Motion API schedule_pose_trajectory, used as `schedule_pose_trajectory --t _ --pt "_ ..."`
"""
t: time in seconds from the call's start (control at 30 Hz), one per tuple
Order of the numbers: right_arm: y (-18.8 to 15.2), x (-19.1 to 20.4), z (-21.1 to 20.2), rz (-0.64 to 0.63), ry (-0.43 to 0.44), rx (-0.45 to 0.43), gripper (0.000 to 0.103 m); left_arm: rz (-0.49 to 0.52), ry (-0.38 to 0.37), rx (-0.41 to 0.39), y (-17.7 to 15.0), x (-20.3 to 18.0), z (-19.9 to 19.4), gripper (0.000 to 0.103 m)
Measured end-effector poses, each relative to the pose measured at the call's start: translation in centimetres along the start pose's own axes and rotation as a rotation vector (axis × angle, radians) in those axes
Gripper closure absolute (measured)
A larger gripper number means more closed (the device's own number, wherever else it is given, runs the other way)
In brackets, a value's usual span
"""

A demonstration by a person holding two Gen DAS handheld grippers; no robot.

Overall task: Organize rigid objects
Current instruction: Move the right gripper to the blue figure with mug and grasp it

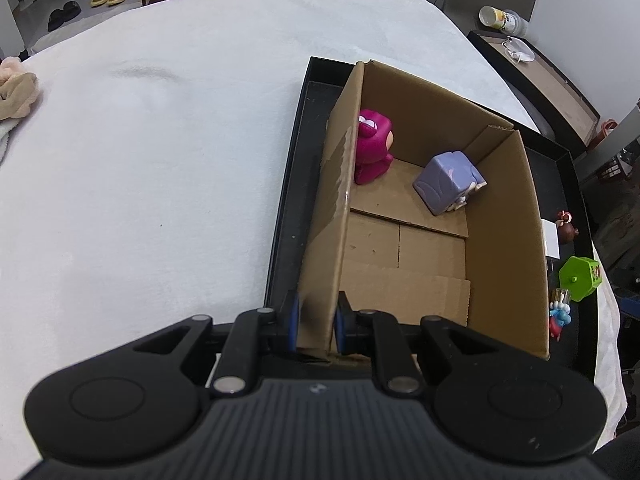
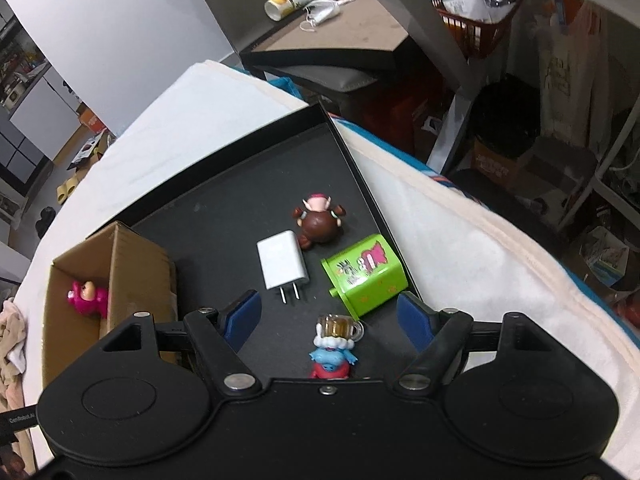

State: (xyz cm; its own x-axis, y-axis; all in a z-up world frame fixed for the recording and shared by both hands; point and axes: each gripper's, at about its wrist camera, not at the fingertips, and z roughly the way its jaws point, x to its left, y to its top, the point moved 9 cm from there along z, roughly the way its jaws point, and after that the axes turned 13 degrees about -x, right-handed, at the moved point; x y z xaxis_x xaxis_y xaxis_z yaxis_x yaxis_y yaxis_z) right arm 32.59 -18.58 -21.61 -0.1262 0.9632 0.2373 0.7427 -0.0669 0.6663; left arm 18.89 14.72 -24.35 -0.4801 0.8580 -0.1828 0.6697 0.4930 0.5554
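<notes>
- While the left claw [image 1: 316, 326] pinches the near wall of the cardboard box [image 1: 504, 216], two toys already lie inside: a pink figure [image 1: 372, 146] far left, a purple cube [image 1: 448, 182] far right.
- Four things still wait on the black tray [image 2: 224, 216]: white charger [image 2: 282, 266], brown figure [image 2: 320, 224], green box [image 2: 366, 278], blue figure [image 2: 334, 350].
- The right claw [image 2: 330, 320] hangs spread above the blue figure, holding nothing.

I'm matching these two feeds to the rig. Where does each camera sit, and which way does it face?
Left wrist: on the left gripper, looking down into the cardboard box; jaws clamp its wall.
Right wrist: on the right gripper, above the black tray; jaws open over a blue figurine.
Shared: box, tray, pink toy.
</notes>
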Motion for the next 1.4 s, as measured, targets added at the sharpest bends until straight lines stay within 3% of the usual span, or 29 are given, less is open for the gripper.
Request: schedule_pose_trajectory --t 0.33,0.77,0.97,1.0,1.03,1.4 --pt "-2.8 -0.7 2.6 -0.011 -0.018 0.068 0.029 0.036 0.016 0.013 -0.1 -0.4 0.3 0.087" --pt "-4.7 0.0 5.1 -0.115 -0.060 0.130 0.030 0.049 0.015 0.017 -0.2 -0.6 0.6 0.087" --pt "-5.7 0.4 5.7 -0.202 -0.088 0.152 0.053 0.049 0.009 0.014 -0.3 -0.4 0.6 0.087" --pt "-5.7 0.7 5.7 -0.215 -0.085 0.148 0.064 0.050 0.008 0.013 -0.3 -0.4 0.6 0.087" --pt "-5.7 0.9 5.6 -0.224 -0.084 0.145 0.067 0.050 0.006 0.013 -0.3 -0.4 0.6 0.087" --pt "-4.7 1.1 3.0 -0.163 -0.041 0.102 0.068 0.050 -0.008 0.009 -0.2 -0.3 0.4 0.087"
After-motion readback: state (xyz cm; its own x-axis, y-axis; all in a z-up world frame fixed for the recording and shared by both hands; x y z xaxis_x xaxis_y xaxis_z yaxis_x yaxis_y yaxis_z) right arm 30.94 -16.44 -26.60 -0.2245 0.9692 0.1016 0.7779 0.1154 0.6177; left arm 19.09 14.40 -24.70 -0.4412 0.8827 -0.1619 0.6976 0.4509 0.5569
